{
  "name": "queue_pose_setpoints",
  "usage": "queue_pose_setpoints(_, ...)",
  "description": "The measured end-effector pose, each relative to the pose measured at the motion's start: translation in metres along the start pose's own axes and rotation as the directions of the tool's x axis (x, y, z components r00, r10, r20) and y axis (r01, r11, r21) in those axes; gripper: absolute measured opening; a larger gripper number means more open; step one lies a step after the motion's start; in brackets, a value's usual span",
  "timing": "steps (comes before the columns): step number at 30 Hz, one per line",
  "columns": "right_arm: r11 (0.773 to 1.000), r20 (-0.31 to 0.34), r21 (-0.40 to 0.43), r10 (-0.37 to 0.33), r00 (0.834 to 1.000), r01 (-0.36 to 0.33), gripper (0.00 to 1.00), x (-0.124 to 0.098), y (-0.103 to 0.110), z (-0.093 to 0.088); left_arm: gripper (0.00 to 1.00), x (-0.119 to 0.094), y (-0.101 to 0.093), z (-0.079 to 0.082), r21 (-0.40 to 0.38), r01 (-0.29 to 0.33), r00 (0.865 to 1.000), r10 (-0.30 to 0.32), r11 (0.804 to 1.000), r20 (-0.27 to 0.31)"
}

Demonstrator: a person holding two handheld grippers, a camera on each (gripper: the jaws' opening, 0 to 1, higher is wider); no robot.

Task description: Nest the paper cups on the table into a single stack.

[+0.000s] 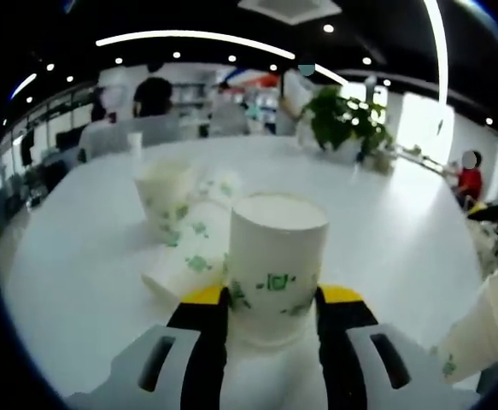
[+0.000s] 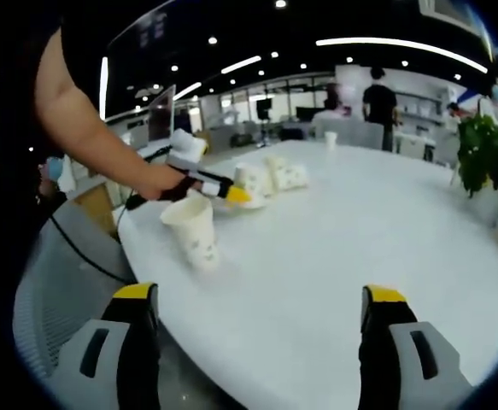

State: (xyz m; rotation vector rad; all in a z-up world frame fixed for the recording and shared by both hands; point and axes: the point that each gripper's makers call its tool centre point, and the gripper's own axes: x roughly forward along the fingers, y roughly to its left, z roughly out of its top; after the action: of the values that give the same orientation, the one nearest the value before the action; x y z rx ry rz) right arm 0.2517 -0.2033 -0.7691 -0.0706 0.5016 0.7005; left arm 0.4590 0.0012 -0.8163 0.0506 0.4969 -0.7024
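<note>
Clamped between my left gripper's [image 1: 272, 320] yellow-tipped fingers [image 1: 204, 295] stands an upright white paper cup [image 1: 276, 260] with green print, resting on the smooth white table [image 1: 86, 265]. Just behind it two more cups [image 1: 184, 224] lie close together, and a fourth cup [image 1: 481, 329] lies tipped at the right. My right gripper's [image 2: 261, 320] fingers [image 2: 136, 295] stand wide apart over the table, holding nothing.

Grey tool [image 2: 261, 320] bodies with black, yellow-tipped fingers [image 2: 137, 295].
</note>
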Motion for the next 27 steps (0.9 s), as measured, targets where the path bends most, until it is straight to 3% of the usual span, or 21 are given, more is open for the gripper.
queue_pose_setpoints(12,1.0,0.004,-0.016,0.014,1.0,-0.013,0.96,0.003,0.001,0.005,0.36,-0.006,-0.007,0.02,0.026,0.037,0.999,-0.038,0.999,0.039)
queue_pose_setpoints(27,0.999,0.008,-0.033,0.021,1.0,-0.021,0.96,0.004,0.002,0.011,0.36,-0.016,-0.014,0.056,0.045,0.085,0.981,-0.092,0.995,0.173)
